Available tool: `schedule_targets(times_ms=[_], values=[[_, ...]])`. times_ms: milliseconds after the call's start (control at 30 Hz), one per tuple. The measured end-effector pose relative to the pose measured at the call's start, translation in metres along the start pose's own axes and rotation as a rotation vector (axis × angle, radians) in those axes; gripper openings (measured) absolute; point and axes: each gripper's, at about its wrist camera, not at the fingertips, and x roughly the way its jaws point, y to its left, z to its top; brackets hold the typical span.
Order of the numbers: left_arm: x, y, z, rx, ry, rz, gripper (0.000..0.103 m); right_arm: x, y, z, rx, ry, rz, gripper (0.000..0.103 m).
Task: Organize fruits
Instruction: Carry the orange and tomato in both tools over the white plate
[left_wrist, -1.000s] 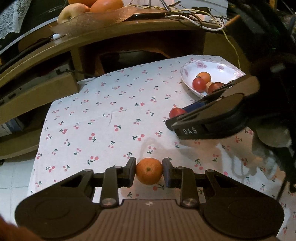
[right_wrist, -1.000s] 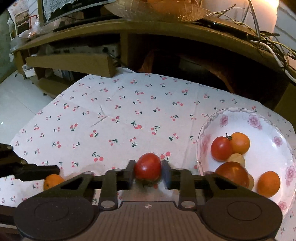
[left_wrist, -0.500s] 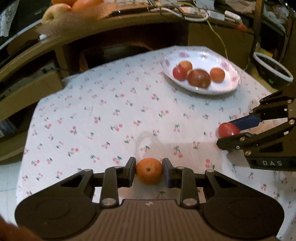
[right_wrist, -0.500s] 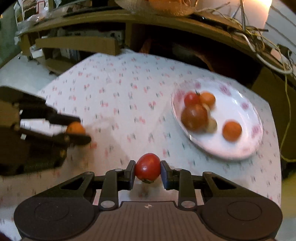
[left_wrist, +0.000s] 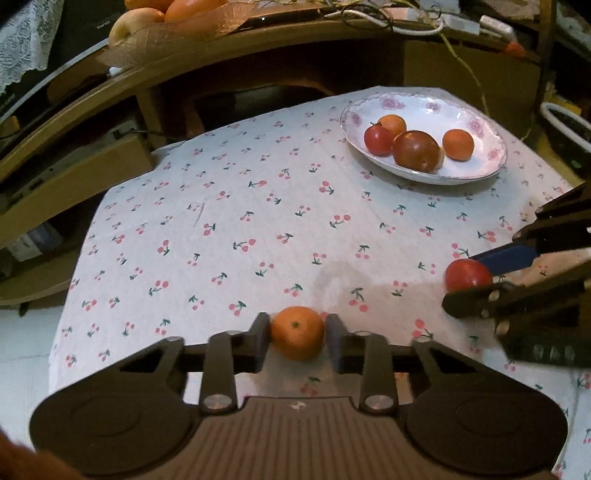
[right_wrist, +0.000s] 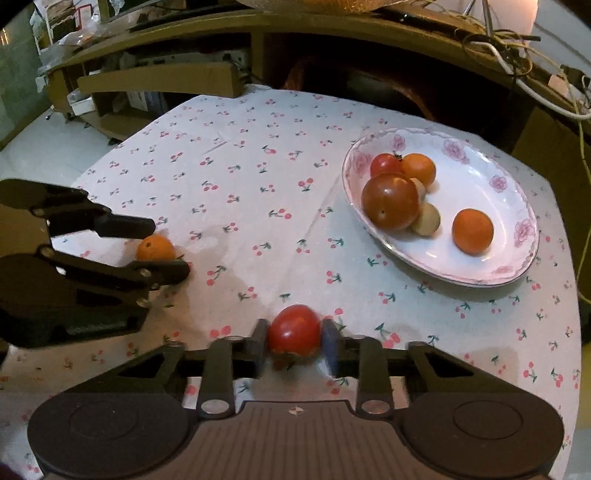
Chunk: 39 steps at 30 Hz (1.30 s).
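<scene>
My left gripper (left_wrist: 297, 334) is shut on a small orange (left_wrist: 297, 332), held near the front of the cherry-print tablecloth (left_wrist: 258, 206). It also shows in the right wrist view (right_wrist: 155, 248). My right gripper (right_wrist: 294, 341) is shut on a red tomato (right_wrist: 294, 334), which also shows at the right of the left wrist view (left_wrist: 467, 275). A white floral plate (right_wrist: 491, 206) at the back right holds two tomatoes, two oranges and small pale fruits; it also shows in the left wrist view (left_wrist: 480, 162).
A curved wooden shelf (left_wrist: 221, 62) runs behind the table, with a tray of large fruit (left_wrist: 166, 14) and cables (right_wrist: 517, 55) on top. A cardboard box (right_wrist: 159, 79) sits at the back left. The floor lies off the table's left edge.
Both grippers have drawn back from the plate towards the table's front while keeping hold of their fruits. The right gripper has dropped lower beside the left one.
</scene>
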Motion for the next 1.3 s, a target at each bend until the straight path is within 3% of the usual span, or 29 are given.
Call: schedule_targets(times_ms=[167,367,833,1300], values=[[-0.012,-0.014,0.004,0.015,0.031,0.033,0.036,-0.01,0.011,-0.008,-0.051,-0.005,0.006,0.028],[-0.027,-0.017,0.03,0.023,-0.02,0.019,0.036,-0.026,0.005,0.001,-0.021,-0.059,0.017,0.028],[0.001,-0.024,0.082,-0.001,-0.064,-0.042,0.036,-0.023,-0.052,0.036,0.142,-0.11,-0.021,0.028],[0.023,-0.058,0.118,0.05,-0.091,-0.097,0.036,-0.021,-0.095,0.046,0.191,-0.126,-0.102,0.028]])
